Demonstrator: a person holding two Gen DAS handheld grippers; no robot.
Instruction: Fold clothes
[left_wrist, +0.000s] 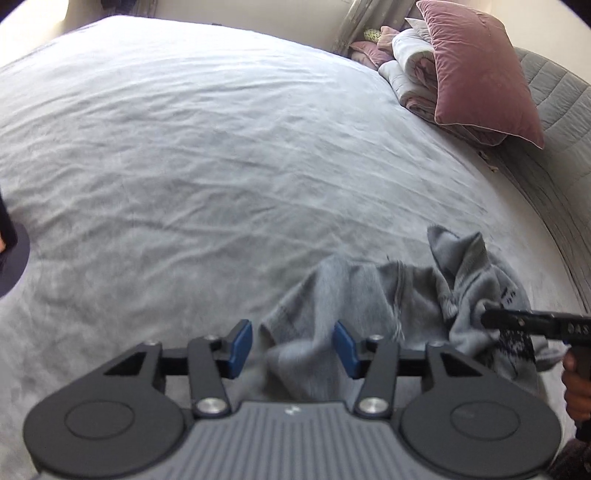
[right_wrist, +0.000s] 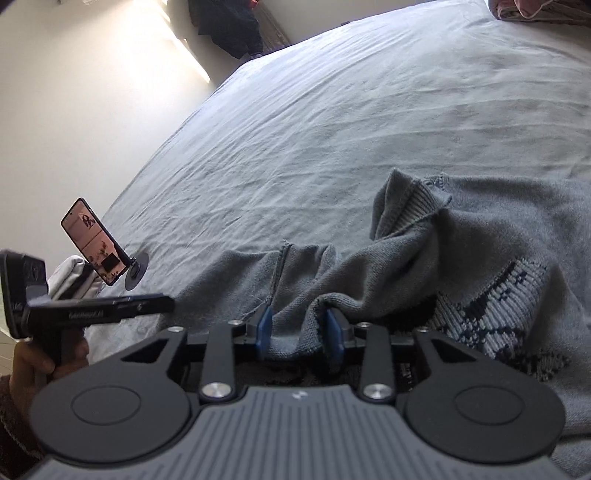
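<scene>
On the bed (left_wrist: 184, 147), the sweater (right_wrist: 461, 258) lies bunched between both sets of jaws, which stand apart; a phone (right_wrist: 94, 251) stands left, pillows (left_wrist: 476, 70) far ahead.

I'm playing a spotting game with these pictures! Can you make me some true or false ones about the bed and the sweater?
1. The grey sweater lies crumpled on the bed. True.
2. The pillow is green. False: it is pink.
3. A phone stands on a little stand. True.
4. The left gripper is squeezed shut. False: its blue pads stand apart.
5. The sweater is folded neatly. False: it is rumpled.
</scene>
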